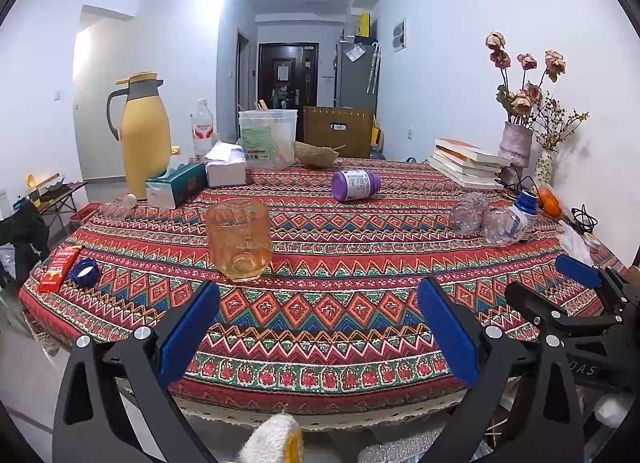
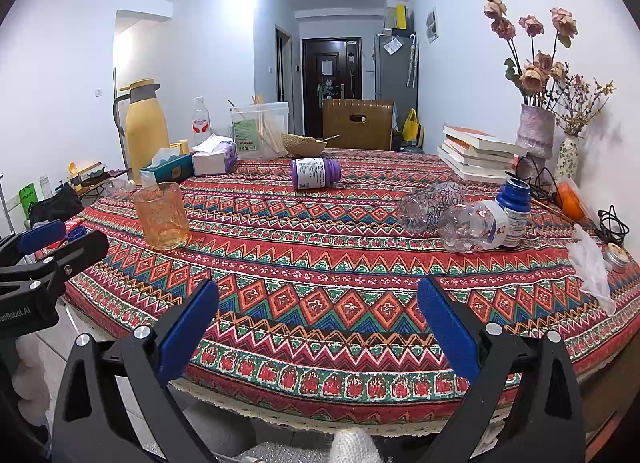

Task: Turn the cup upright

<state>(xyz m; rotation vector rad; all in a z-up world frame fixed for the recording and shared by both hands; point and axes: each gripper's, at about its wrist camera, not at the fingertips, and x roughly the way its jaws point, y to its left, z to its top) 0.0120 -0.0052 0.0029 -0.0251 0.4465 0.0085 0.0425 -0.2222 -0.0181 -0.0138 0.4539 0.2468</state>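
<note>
- The left gripper (image 1: 318,333) is standing spread wide, its blue pads (image 1: 188,337) touching nothing and hanging over the near edge of the table (image 1: 320,379).
- The right gripper (image 2: 318,333) is likewise standing wide apart and grasping nothing, over the same patterned tablecloth (image 2: 320,283).
- The cup (image 1: 239,239), an amber glass tumbler, is standing on the cloth ahead and left of the left gripper, well apart from both claws; which end is facing up cannot be told with certainty, though the thick amber end is sitting against the cloth.
- A purple jar (image 1: 355,184) is lying on its side mid-table; its contents cannot be made out.
- Two clear plastic bottles (image 2: 452,215) are lying crumpled on the right side, just beside a blue bottle (image 2: 513,199) leaning there.
- A clear plastic tub (image 1: 268,135) at the far edge is holding wooden sticks; a yellow thermos jug (image 1: 144,131) and tissue boxes (image 1: 176,185) are standing left of it.
- A stack of books (image 2: 476,155) and two vases of dried flowers (image 2: 536,135) are occupying the far right.
- The left wrist view is showing a blue cap (image 1: 85,271) and a red packet (image 1: 60,267) at the table's left edge.
- The right wrist view is showing a white plastic glove (image 2: 592,267) and a small tin (image 2: 618,257) at the right edge, barely visible from the other camera.
</note>
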